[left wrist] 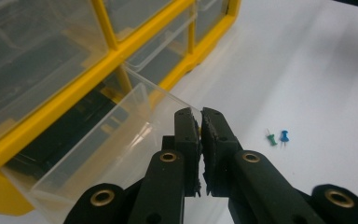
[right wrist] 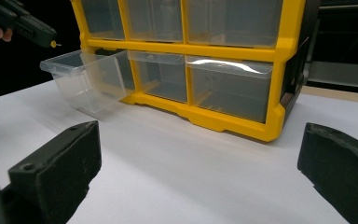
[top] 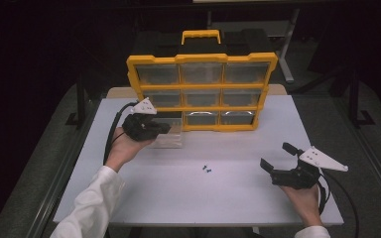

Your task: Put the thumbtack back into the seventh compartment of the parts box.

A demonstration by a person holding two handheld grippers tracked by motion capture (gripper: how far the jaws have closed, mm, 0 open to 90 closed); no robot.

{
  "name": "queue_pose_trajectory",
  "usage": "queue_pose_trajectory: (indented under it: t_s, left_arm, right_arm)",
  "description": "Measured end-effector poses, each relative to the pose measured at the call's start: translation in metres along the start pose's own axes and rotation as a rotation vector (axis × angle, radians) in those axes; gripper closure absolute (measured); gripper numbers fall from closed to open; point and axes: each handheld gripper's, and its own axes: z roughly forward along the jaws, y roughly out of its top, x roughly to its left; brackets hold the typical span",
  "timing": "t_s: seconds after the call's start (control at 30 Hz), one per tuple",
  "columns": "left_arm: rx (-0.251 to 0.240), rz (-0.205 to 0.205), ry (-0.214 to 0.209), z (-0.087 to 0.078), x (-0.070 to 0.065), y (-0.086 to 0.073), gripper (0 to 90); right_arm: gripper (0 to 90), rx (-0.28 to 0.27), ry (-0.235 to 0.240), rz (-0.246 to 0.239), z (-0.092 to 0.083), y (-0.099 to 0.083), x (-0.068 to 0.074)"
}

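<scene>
A yellow organizer [top: 202,87] with clear drawers stands at the back of the white table [top: 203,198]. Its bottom-left clear drawer [top: 171,140] is pulled out onto the table. My left gripper [top: 167,128] hovers over that drawer's near edge [left wrist: 98,140], jaws shut [left wrist: 201,112]. In the right gripper view a small yellow pushpin [right wrist: 53,44] sticks out of the left gripper's tip. A green pushpin [left wrist: 271,139] and a blue pushpin [left wrist: 284,136] lie on the table's middle [top: 207,169]. My right gripper [top: 276,155] rests open at the front right [right wrist: 200,135], nothing between its jaws.
The organizer's other drawers [right wrist: 228,88] are pushed in, and a yellow carry handle [top: 201,35] tops it. The table's front edge [top: 193,223] is close to the person's forearms. Cables trail from both grippers.
</scene>
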Motion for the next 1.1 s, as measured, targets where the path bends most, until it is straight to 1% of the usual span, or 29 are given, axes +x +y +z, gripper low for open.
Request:
queue_pose_trajectory:
  t_s: [0.23, 0.33, 0.5, 0.53, 0.63, 0.67, 0.7, 0.73, 0.8, 0.83, 0.9, 0.93, 0.97, 1.03, 1.1]
  left_arm:
    - [-0.014, -0.016, 0.012, -0.001, 0.01, 0.002, 85.7]
    - [-0.015, -0.026, 0.03, 0.001, 0.014, 0.001, 85.7]
    - [-0.025, -0.056, 0.044, 0.004, 0.024, -0.001, 85.6]
    - [-0.033, -0.063, 0.044, 0.004, 0.026, -0.001, 85.6]
    - [-0.065, -0.091, 0.071, 0.003, 0.029, -0.003, 84.3]
    - [-0.08, -0.112, 0.078, 0.002, 0.031, -0.003, 79.4]
    - [-0.096, -0.133, 0.085, 0.0, 0.032, -0.003, 69.8]
    - [-0.107, -0.151, 0.087, 0.0, 0.033, -0.003, 62.0]
    - [-0.137, -0.211, 0.079, -0.003, 0.036, -0.003, 50.7]
    - [-0.148, -0.227, 0.07, -0.005, 0.037, -0.004, 44.7]
    - [-0.151, -0.227, 0.071, -0.006, 0.035, -0.003, 36.8]
    - [-0.147, -0.224, 0.071, -0.006, 0.034, -0.003, 30.0]
    - [-0.142, -0.224, 0.075, -0.006, 0.032, -0.002, 25.5]
    - [-0.13, -0.206, 0.103, -0.006, 0.026, 0.0, 14.8]
    - [-0.105, -0.186, 0.139, -0.003, 0.019, 0.003, 3.6]
  right_arm:
    - [0.0, 0.002, -0.004, -0.001, 0.0, -0.001, -0.001]
    - [0.0, 0.001, -0.004, 0.0, 0.0, -0.001, -0.001]
    - [0.0, 0.001, -0.004, -0.001, 0.0, -0.001, -0.001]
    - [0.0, 0.002, -0.004, -0.001, 0.0, -0.001, -0.001]
    - [0.0, 0.002, -0.004, -0.001, 0.0, -0.001, -0.001]
    - [0.0, 0.003, -0.003, 0.0, 0.0, -0.001, -0.001]
    - [0.0, 0.005, -0.002, -0.001, 0.0, -0.001, -0.001]
    - [0.0, 0.006, -0.002, -0.002, 0.0, -0.001, -0.001]
    - [0.0, 0.008, -0.002, -0.001, 0.0, -0.001, -0.001]
    - [0.0, 0.009, -0.003, -0.001, 0.0, -0.001, -0.001]
    - [0.0, 0.009, -0.005, 0.002, 0.0, -0.001, -0.001]
    - [0.0, 0.011, -0.007, 0.003, 0.0, -0.001, -0.001]
    - [0.0, 0.011, -0.008, 0.002, 0.0, -0.001, -0.001]
    - [0.0, 0.009, -0.009, 0.002, 0.0, -0.001, -0.002]
    - [0.0, 0.008, -0.009, 0.002, 0.0, -0.001, -0.002]
